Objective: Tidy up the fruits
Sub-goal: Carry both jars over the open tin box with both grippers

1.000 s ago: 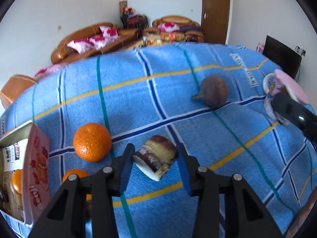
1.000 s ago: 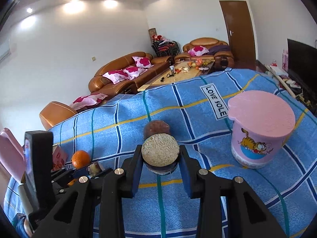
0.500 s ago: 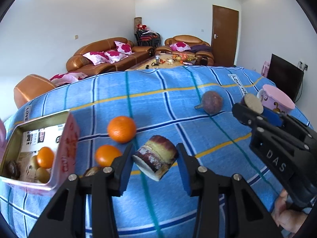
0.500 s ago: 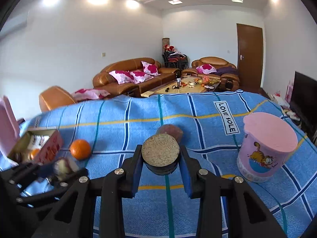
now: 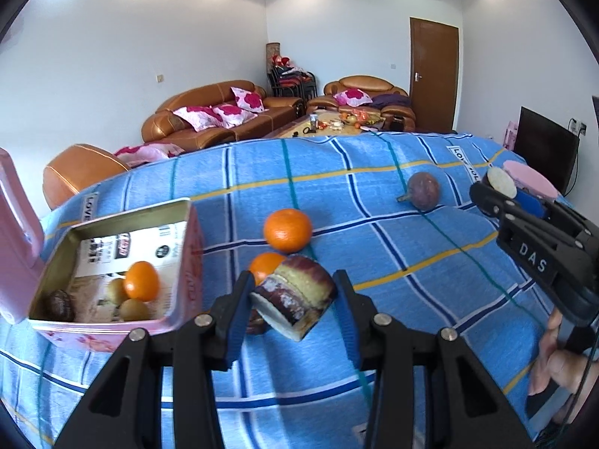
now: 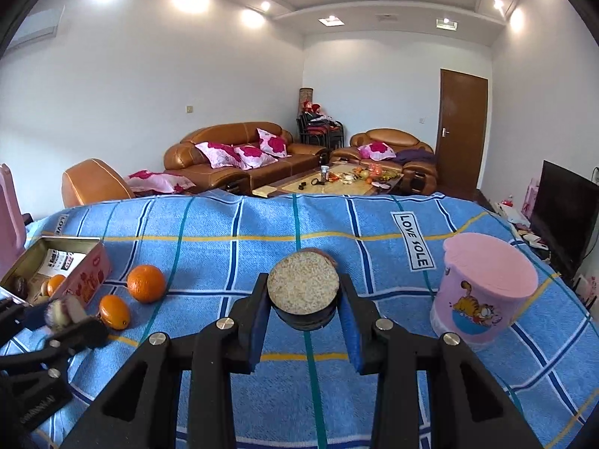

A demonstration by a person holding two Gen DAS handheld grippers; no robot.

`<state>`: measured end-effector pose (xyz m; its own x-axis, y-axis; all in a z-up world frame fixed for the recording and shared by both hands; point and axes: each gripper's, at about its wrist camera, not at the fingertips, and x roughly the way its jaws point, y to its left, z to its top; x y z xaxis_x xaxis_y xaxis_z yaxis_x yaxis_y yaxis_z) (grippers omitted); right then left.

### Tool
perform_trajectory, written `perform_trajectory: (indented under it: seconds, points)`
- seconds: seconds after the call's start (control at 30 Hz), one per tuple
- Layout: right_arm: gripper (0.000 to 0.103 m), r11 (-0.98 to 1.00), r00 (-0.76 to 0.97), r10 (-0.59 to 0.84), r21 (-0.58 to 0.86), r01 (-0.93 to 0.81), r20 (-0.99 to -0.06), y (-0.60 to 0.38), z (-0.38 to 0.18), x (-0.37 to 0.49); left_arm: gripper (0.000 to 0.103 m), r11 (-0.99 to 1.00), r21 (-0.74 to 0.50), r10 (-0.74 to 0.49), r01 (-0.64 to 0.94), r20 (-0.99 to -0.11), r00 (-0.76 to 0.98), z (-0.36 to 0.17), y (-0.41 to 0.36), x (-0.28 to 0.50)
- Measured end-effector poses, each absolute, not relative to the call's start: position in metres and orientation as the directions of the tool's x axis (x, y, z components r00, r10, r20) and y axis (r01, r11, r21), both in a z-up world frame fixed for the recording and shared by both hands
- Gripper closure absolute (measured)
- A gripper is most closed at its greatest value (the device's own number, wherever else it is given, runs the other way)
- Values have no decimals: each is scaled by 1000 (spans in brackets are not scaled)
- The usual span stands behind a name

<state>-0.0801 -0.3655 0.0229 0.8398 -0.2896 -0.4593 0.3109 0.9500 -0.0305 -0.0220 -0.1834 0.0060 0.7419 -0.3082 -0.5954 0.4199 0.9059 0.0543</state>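
Note:
My left gripper (image 5: pixel 294 290) is shut on a short sugarcane piece (image 5: pixel 295 301) with purple skin, held tilted above the blue cloth just right of the open pink tin (image 5: pixel 189 262). The tin holds a small orange (image 5: pixel 141 280) and several darker fruits. Two oranges (image 5: pixel 287 230) lie on the cloth beyond the cane, and a purple passion fruit (image 5: pixel 423 191) lies farther right. My right gripper (image 6: pixel 302 293) is shut on a second sugarcane piece (image 6: pixel 303 286), its round cut face towards the camera. The passion fruit (image 6: pixel 329 256) is almost hidden behind it.
A pink cartoon cup with a lid (image 6: pixel 486 299) stands at the right on the blue checked cloth (image 6: pixel 224 247). The tin's raised pink lid (image 5: pixel 15 224) stands at the far left. A hand (image 5: pixel 558 359) holds the right gripper. Sofas and a coffee table lie beyond.
My left gripper has carried its cane piece leftwards, and the open tin has come into fuller view beside it. The right gripper rolled level with its cane piece still gripped.

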Motion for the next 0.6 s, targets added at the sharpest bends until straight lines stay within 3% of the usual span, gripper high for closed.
perform_trajectory:
  seconds: [0.6]
  points:
    - [66,982,838,-157,11,191,-522,-296,30,-76,59,938,41,-259,345,-578,774,16,-130,-4]
